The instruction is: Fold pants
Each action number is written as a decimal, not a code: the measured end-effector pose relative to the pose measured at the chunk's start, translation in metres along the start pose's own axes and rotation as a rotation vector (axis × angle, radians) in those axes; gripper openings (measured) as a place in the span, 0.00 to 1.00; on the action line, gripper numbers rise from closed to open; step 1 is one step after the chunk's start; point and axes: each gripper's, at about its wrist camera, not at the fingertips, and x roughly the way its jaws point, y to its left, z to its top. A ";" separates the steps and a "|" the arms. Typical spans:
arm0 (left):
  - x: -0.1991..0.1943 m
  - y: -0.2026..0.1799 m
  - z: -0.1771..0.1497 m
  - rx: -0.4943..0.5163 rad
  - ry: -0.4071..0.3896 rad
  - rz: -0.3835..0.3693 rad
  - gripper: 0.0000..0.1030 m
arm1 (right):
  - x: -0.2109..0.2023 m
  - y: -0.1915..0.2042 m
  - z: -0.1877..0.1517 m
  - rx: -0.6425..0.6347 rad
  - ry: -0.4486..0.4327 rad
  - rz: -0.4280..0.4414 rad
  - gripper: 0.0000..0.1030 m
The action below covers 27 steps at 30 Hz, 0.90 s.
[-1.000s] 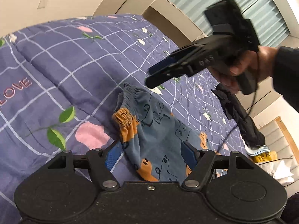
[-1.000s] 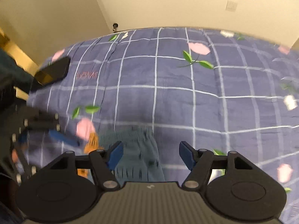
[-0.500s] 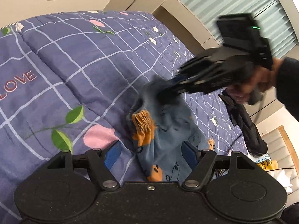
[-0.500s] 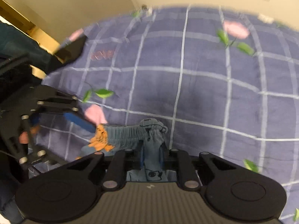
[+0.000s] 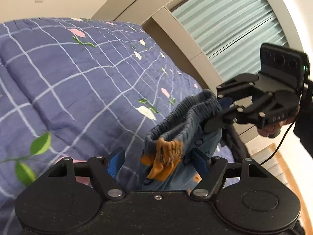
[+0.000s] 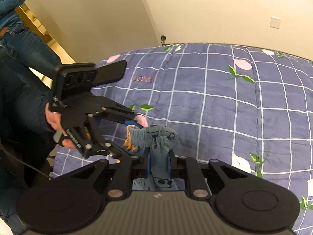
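Small blue-grey pants (image 5: 176, 135) with dark drawings and orange patches hang above the purple checked quilt (image 5: 68, 82). My right gripper (image 6: 158, 165) is shut on the elastic waistband (image 6: 156, 135) and holds the pants up; it also shows at the right of the left wrist view (image 5: 217, 111). My left gripper (image 5: 156, 161) is open, its blue pads on either side of the orange part of the waistband, not pinching it. In the right wrist view the left gripper (image 6: 125, 135) reaches in from the left beside the pants.
The quilt (image 6: 215, 101) covers the bed, with "LOVE" stitched on it (image 6: 142, 79). A phone (image 6: 109, 72) lies near its far left corner. A dark garment (image 5: 234, 143) lies at the bed's right edge. A person in jeans (image 6: 17, 39) stands at far left.
My right gripper came down, shut on the waistband and lifted the pants off the quilt. My left gripper stayed open and now has the raised waistband between its fingers.
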 end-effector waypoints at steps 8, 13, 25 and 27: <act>-0.003 -0.032 0.001 0.158 -0.024 -0.155 0.22 | -0.017 0.003 -0.018 0.006 -0.022 -0.035 0.17; 0.000 -0.057 -0.006 0.260 -0.026 -0.191 0.19 | -0.029 0.008 -0.032 0.011 -0.031 -0.044 0.17; 0.034 -0.128 -0.038 0.279 0.039 -0.406 0.19 | -0.097 0.056 -0.094 0.051 0.005 -0.133 0.17; 0.045 -0.142 -0.052 0.295 0.062 -0.413 0.20 | -0.104 0.064 -0.114 0.073 0.025 -0.151 0.17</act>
